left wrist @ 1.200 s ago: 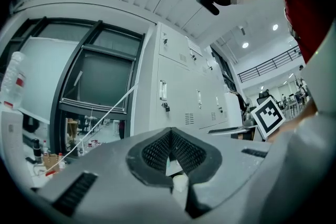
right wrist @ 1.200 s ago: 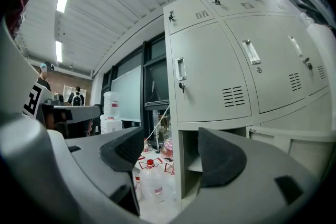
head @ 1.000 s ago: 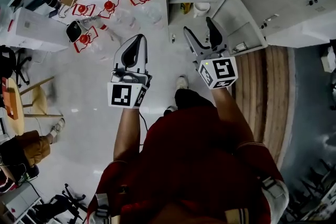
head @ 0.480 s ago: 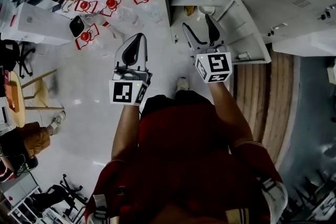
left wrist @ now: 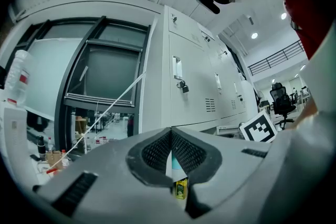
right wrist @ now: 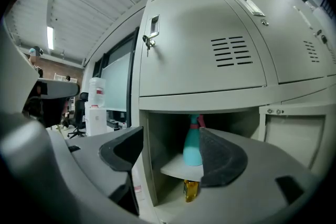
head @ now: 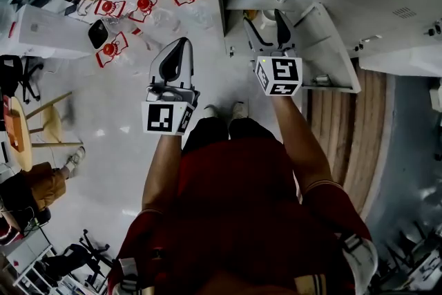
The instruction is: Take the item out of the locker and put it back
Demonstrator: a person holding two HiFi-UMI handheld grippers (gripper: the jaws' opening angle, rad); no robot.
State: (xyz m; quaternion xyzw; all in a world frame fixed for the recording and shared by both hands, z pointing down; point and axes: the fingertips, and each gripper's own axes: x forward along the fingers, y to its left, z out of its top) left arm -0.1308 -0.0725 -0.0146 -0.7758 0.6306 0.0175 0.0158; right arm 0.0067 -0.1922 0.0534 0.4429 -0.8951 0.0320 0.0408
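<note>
The step in hand looks like the approach, with nothing taken out yet: the right claw stands released, jaws wide apart and empty, held about level in front of the open locker. The item is inside, apart from both claws. A teal spray bottle with a pink trigger stands upright on the locker's shelf, and in the right gripper view it lines up just inside the right-hand jaw. Below the shelf a small yellow bottle stands on the compartment's bottom. Which of the two is meant I cannot tell, though the spray bottle is the one the claw faces. The left claw is clenched on nothing, its pads meeting at the tips, and hangs to the left of the opening over the floor. The next move probably calls for carrying the right claw straight into the compartment so the jaws pass either side of the bottle's body without knocking it or catching the frame, then closing. The locker's door hangs swung out to the right, and a lock hangs on the closed door above. The room is a workshop with pale glossy flooring, red-framed objects scattered on it, a wooden stool and a strip of wooden boards beside the lockers.
</note>
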